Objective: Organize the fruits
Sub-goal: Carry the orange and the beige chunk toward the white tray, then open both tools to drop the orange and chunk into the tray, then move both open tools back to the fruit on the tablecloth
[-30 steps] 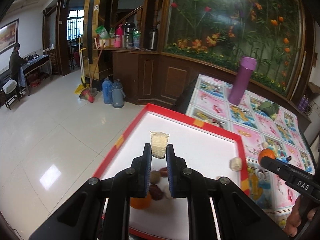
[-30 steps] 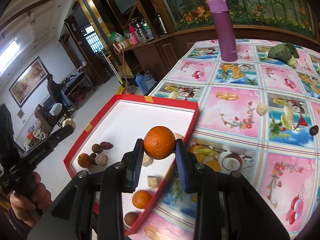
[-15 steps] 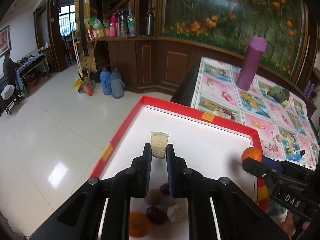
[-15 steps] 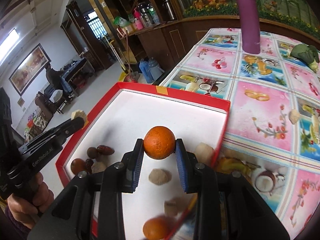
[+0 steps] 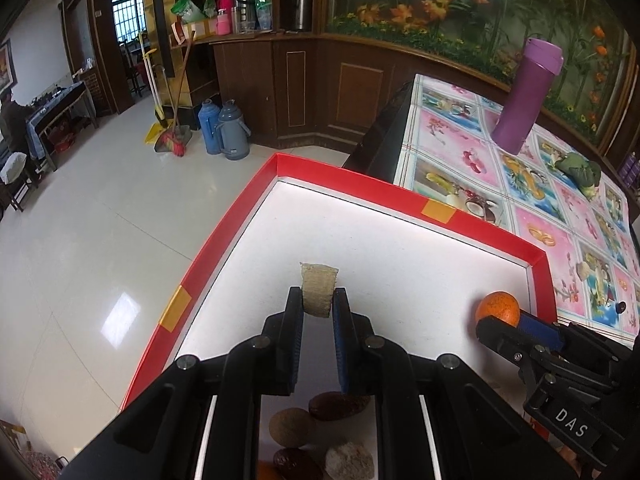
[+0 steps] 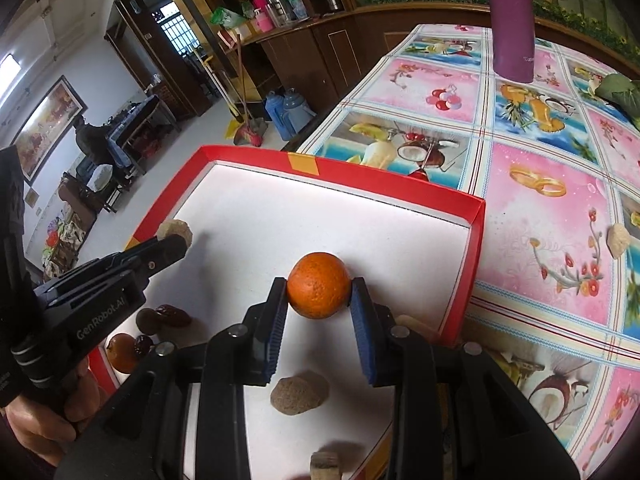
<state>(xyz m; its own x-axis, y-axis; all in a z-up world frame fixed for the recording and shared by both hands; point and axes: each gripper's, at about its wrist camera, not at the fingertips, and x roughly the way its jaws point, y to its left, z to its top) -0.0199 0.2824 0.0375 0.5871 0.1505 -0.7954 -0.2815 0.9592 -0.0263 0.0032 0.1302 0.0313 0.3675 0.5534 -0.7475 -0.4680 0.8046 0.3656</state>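
Note:
My left gripper [image 5: 318, 300] is shut on a beige fibrous chunk [image 5: 318, 286] and hangs over the white floor of the red-rimmed tray [image 5: 404, 192]. My right gripper [image 6: 319, 294] is shut on an orange [image 6: 318, 285] over the tray's [image 6: 384, 178] right half. From the left wrist view the orange [image 5: 497, 307] shows at the right, near the tray wall. The right wrist view shows the left gripper's beige chunk [image 6: 175, 231] at the tray's left side. Below the left gripper lie a dark red date [image 5: 338, 404], a brown nut [image 5: 290, 426] and a pale lump [image 5: 350, 460].
A purple bottle [image 5: 526, 96] and a green vegetable [image 5: 580, 170] stand on the patterned tablecloth [image 6: 540, 208] behind the tray. A beige piece [image 6: 618, 240] lies on the cloth to the right. More pieces [image 6: 300, 396] lie in the tray near me. Tiled floor drops off left.
Both grippers have moved forward and lower over the tray, each keeping its piece. The right gripper with the orange has crossed from the tray's edge to over its white floor.

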